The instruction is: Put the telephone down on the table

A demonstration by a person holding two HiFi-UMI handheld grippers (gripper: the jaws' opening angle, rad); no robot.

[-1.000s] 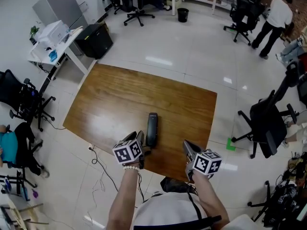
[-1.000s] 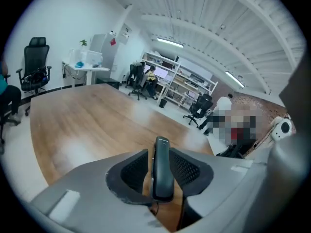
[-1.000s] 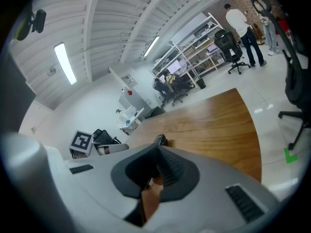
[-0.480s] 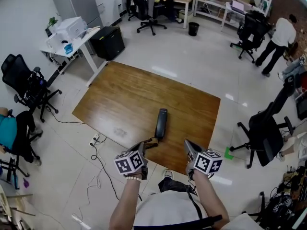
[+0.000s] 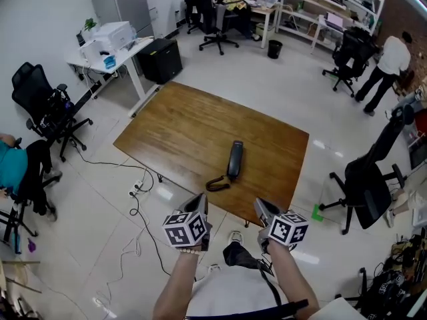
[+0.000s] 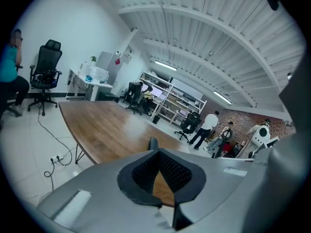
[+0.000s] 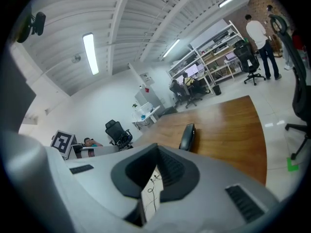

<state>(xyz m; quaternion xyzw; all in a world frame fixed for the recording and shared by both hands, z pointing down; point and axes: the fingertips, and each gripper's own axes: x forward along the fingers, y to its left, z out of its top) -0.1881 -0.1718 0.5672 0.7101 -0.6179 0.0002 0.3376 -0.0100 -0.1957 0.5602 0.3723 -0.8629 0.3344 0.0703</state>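
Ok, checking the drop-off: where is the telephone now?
In the head view the telephone lies on the wooden table, right of centre, close to the edge nearest the camera.

In the left gripper view, the left gripper (image 6: 158, 153) hides all but the telephone (image 6: 153, 142) tip. Head view, nine o'clock: a seated person (image 5: 9, 167) is cut off.

Bright, even overhead light, fisheye-warped edges

The telephone (image 5: 235, 160), a slim dark handset, lies flat on the wooden surface (image 5: 187, 129), close to the near edge and nearer the right corner. Its dark cord (image 5: 217, 183) curls from the near end toward that edge.
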